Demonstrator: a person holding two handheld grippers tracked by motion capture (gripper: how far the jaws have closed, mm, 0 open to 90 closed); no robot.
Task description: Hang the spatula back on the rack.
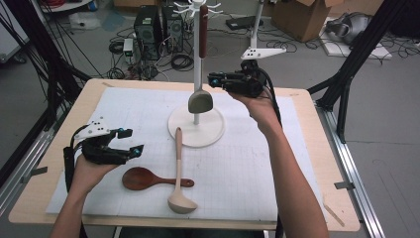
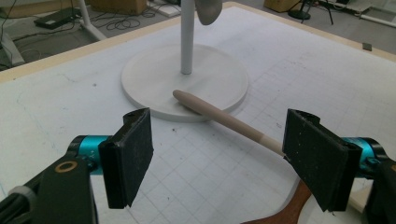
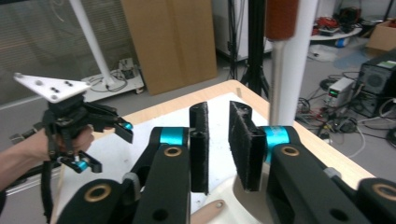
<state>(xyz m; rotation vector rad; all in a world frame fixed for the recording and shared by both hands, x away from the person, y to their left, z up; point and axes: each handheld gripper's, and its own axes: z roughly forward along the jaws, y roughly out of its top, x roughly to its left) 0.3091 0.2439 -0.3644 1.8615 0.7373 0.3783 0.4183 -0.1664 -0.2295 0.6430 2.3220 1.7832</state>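
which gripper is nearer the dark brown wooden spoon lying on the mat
Left. The left gripper, jaws open, hovers just up-left of the dark brown wooden spoon in the high view. The right gripper is raised across the mat, beside the white rack pole.

A pale wooden bench carries a white gridded mat and stands on a grey floor. Beyond its far edge lie tangled cables, two black computer towers and a cardboard box. Black frame struts rise at both sides.
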